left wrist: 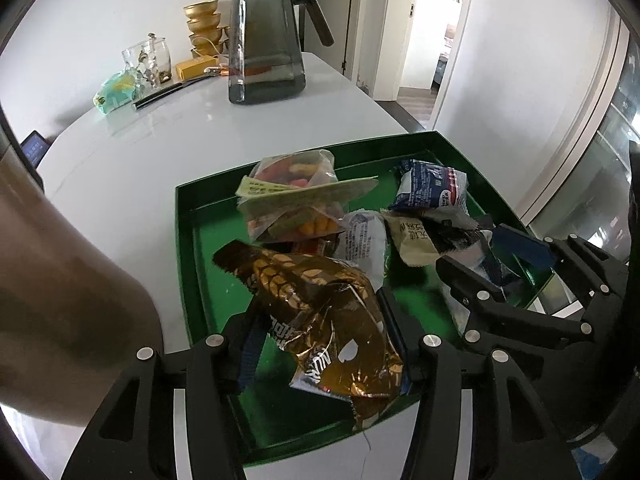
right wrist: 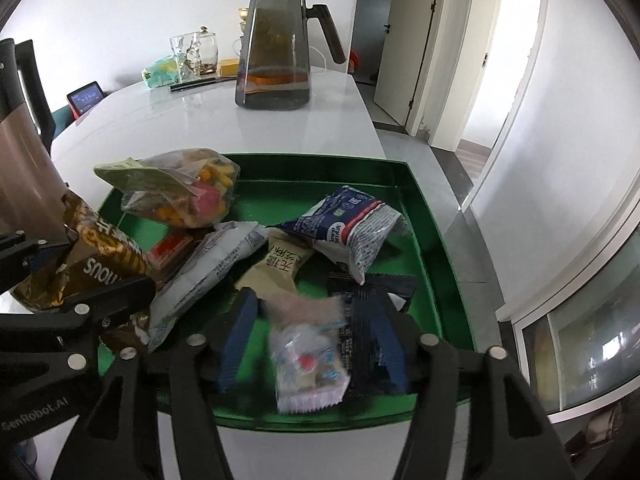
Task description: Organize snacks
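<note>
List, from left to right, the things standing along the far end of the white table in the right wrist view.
Small screen → green packet → clear glass jars → yellow box → glass pitcher, all at the far end of the white table.

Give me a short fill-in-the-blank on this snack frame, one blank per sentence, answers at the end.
1. The snacks lie in a tray whose colour is ____.
2. The gold-brown snack bag sits between the fingers of the ____ gripper.
3. The glass pitcher behind the tray has its handle on the ____ side of the right wrist view.
4. The small clear packet between the right gripper's fingers looks ____ from motion.

Missing words: green; left; right; blurred
</note>
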